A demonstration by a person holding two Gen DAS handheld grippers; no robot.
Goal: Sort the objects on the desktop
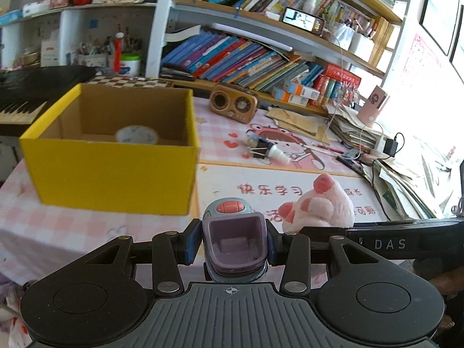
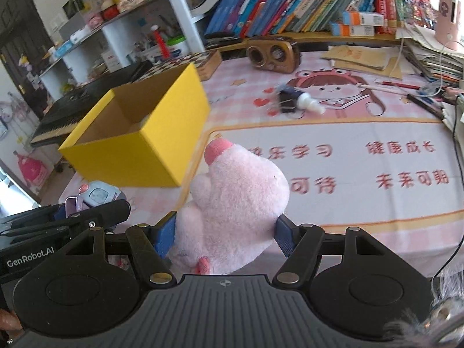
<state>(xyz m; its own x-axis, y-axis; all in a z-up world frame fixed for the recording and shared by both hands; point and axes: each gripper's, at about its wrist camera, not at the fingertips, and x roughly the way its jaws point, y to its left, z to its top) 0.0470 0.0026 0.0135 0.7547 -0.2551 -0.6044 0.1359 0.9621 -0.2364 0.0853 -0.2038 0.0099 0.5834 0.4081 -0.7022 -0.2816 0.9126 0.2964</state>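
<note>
My left gripper (image 1: pixel 233 245) is shut on a small grey-purple plastic toy device (image 1: pixel 233 232) with a coral button on top; the same toy (image 2: pixel 97 195) shows at the left of the right wrist view. My right gripper (image 2: pixel 224 232) is shut on a pink plush toy (image 2: pixel 237 200), whose pink feet (image 1: pixel 319 206) appear to the right in the left wrist view. Both are held above the pink desk mat (image 2: pixel 362 174), near an open yellow cardboard box (image 1: pixel 116 150) (image 2: pixel 142 133). A roll of tape (image 1: pixel 136 134) lies inside the box.
A black binder clip with a small white bottle (image 1: pixel 265 149) lies mid-mat. A wooden radio (image 1: pixel 233 103) stands at the back before rows of books (image 1: pixel 246 61). A keyboard (image 1: pixel 26 95) sits left; paper stacks and cables (image 1: pixel 391 150) crowd the right.
</note>
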